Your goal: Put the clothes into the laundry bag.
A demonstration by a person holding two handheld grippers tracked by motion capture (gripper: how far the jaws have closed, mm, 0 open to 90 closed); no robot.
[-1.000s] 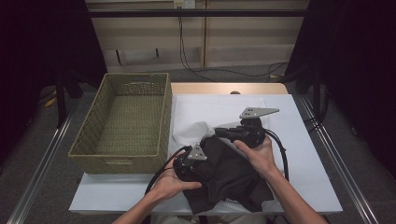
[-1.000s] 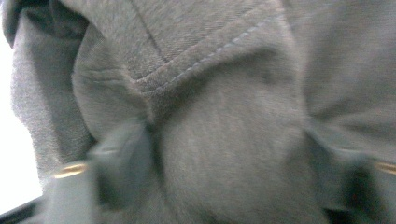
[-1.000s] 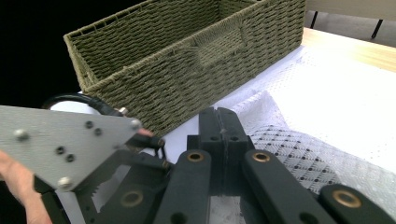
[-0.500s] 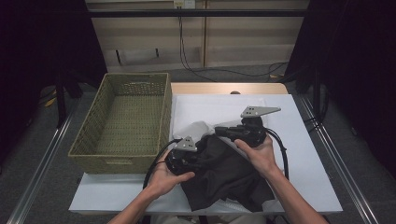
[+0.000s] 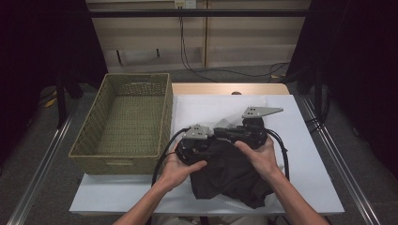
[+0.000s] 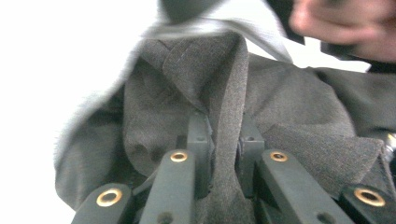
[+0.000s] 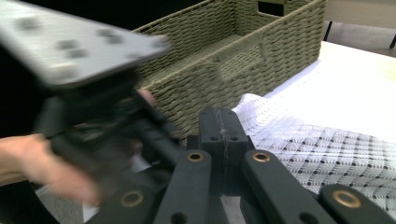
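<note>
On the bench (image 5: 309, 154), just right of the woven basket (image 5: 124, 124), the dark garment (image 5: 230, 176) lies bunched on a white patterned cloth (image 5: 206, 110) at the near edge, so I judge the work barely begun: nothing is folded flat or put away yet. Left tongs (image 6: 223, 154) pinch a raised fold of the garment, while right tongs (image 7: 223, 140) are pressed together on nothing I can see, beside the left ones. As for the basket, it stands empty, its bottom bare.
</note>
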